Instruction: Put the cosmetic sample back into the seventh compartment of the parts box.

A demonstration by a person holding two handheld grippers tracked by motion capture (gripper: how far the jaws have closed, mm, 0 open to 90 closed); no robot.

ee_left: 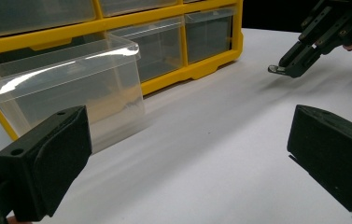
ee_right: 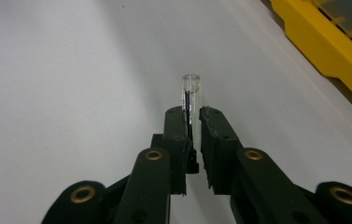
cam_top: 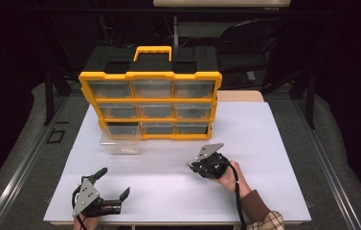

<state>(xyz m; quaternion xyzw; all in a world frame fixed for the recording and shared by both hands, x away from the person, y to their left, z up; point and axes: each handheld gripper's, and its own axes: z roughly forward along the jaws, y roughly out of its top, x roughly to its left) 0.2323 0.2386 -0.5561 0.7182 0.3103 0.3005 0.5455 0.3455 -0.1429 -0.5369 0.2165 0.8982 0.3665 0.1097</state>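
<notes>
Nearest the worktop's [cam_top: 264, 143] front edge, toward its left corner, the left gripper [cam_top: 112, 188] hovers low with its jaws spread wide and nothing between them; in the left gripper view the two black pads frame bare white surface. Further in, right of the middle, the right gripper [cam_top: 191, 166] has its jaws closed on a small clear glass tube [ee_right: 191, 93], which stands out past the jaw tips with its open rim showing in the right gripper view. It seems to be held just above the surface, though whether it touches I cannot tell.

Beyond both, a clear plastic drawer [cam_top: 120, 143] sits pulled out on the worktop, just in front of the bottom-left slot of the yellow organiser [cam_top: 152, 103], which stands along the back edge. The drawer's mouth is open upward; there may be something pale in it, too blurred to name.

I judge the step in hand to be carrying the tube toward that drawer. The next move calls for swinging the right gripper left and back, over the drawer's rim, then releasing the tube inside. The empty left gripper looks placed to steady or push the drawer home.
</notes>
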